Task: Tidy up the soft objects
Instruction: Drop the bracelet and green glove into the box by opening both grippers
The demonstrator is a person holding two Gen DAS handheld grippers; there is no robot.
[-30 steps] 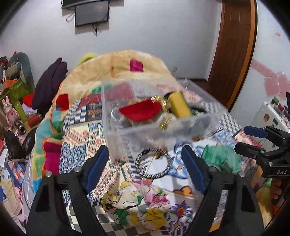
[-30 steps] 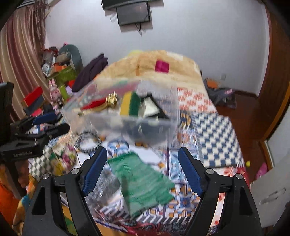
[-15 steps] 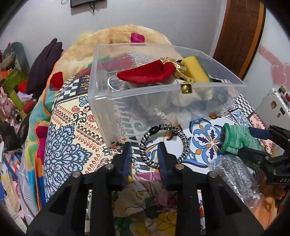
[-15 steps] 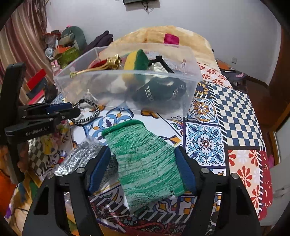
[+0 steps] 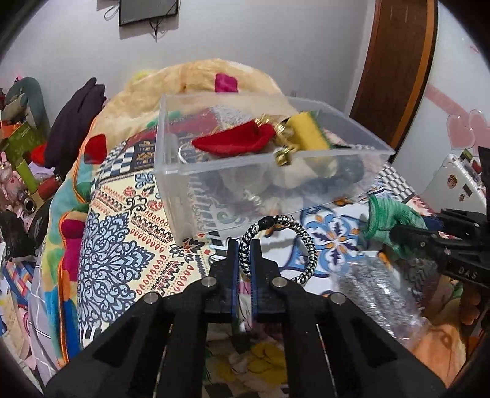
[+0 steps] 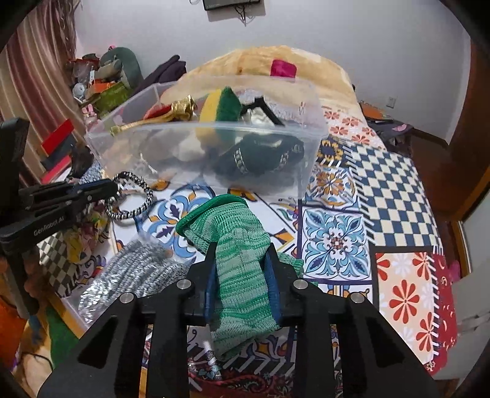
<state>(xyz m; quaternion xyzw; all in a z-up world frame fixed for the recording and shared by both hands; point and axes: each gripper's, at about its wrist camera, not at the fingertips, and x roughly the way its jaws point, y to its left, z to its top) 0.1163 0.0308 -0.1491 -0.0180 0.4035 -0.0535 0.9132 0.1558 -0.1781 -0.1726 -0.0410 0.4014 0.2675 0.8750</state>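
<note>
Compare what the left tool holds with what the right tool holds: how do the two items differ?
The left tool pinches a thin black-and-white braided ring; the right tool clamps a wide green knit cloth. The ring keeps its open hoop shape; the cloth bunches and droops. Both are gripped, in front of the clear bin.

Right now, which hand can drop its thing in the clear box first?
Probably the left. The left gripper pinches the braided hair tie right beside the clear box. The right gripper, clamped on the green glove, sits farther back.

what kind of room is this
Most likely a bedroom: a bed under a patchwork bedspread, a rolled blanket at its head, clothes heaped beside it, and a wall-mounted screen.
</note>
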